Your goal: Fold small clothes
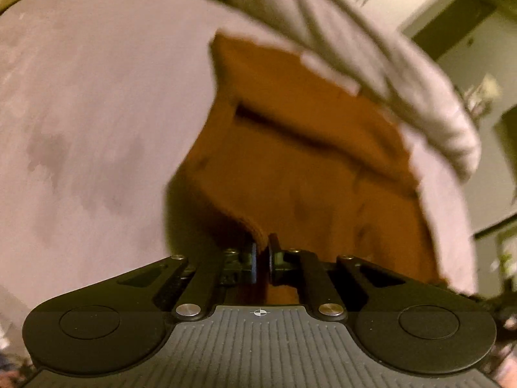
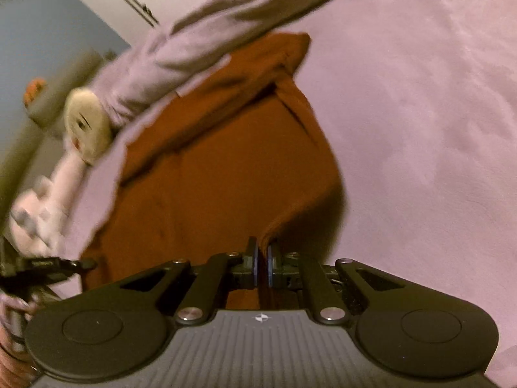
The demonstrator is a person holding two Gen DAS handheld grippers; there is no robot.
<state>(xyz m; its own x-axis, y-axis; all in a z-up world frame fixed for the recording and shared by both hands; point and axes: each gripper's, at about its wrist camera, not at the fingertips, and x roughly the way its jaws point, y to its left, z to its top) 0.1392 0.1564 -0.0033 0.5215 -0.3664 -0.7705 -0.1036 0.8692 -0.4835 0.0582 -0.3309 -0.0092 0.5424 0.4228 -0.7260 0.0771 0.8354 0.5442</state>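
On the pale pink bed cover (image 1: pixel 80 113) I see the orange garment (image 1: pixel 307 168) lying spread, its far edge tucked under a grey rumpled blanket (image 1: pixel 371 64). My left tongs (image 1: pixel 262 258) are clamped on the garment's near left corner, and my right tongs (image 2: pixel 262 258) are clamped on its near right corner, both corners raised a little off the cover. Both views are blurred.

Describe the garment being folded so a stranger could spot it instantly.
Look at the wide pale pink plush blanket covering the surface. On it lies the rust-orange fabric garment, its near edge pinched in both tongs. It is the only orange thing among pink and grey cloth.
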